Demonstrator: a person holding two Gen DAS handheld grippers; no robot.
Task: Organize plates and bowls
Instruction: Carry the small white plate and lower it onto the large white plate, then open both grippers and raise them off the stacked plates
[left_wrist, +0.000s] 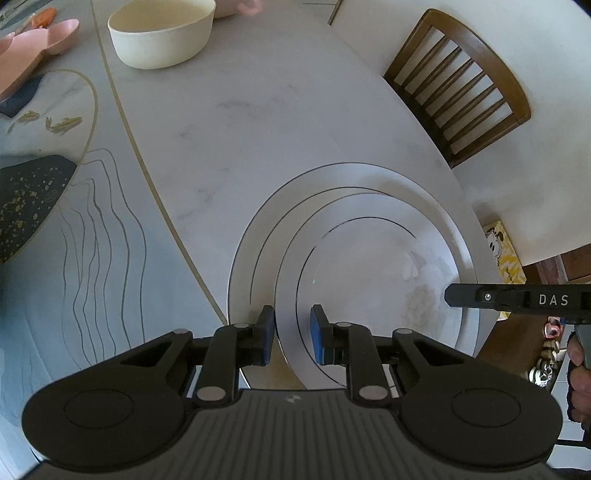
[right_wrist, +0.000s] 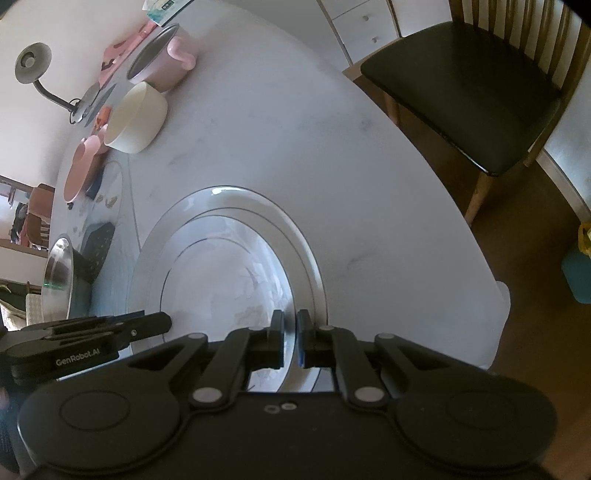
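Note:
Two white plates with thin dark rings are stacked near the table's front edge. The smaller plate (left_wrist: 369, 266) (right_wrist: 229, 280) lies in the larger plate (left_wrist: 251, 251) (right_wrist: 155, 251); whether it rests on it or hovers just above, I cannot tell. My left gripper (left_wrist: 292, 325) is shut on the smaller plate's near-left rim, which shows between the blue pads. My right gripper (right_wrist: 290, 328) is shut on that plate's right rim. Each gripper shows in the other's view: the right gripper (left_wrist: 448, 295) at the plate's right side, the left gripper (right_wrist: 166, 321) at its left.
A cream bowl (left_wrist: 162, 33) (right_wrist: 136, 118) stands farther back on the white table (left_wrist: 277, 110), with a pink pot (right_wrist: 162, 59) and pink dishes (left_wrist: 37, 44) beyond. A patterned mat (left_wrist: 92, 258) lies to the left. A wooden chair (left_wrist: 461, 85) (right_wrist: 461, 92) stands by the table's curved edge.

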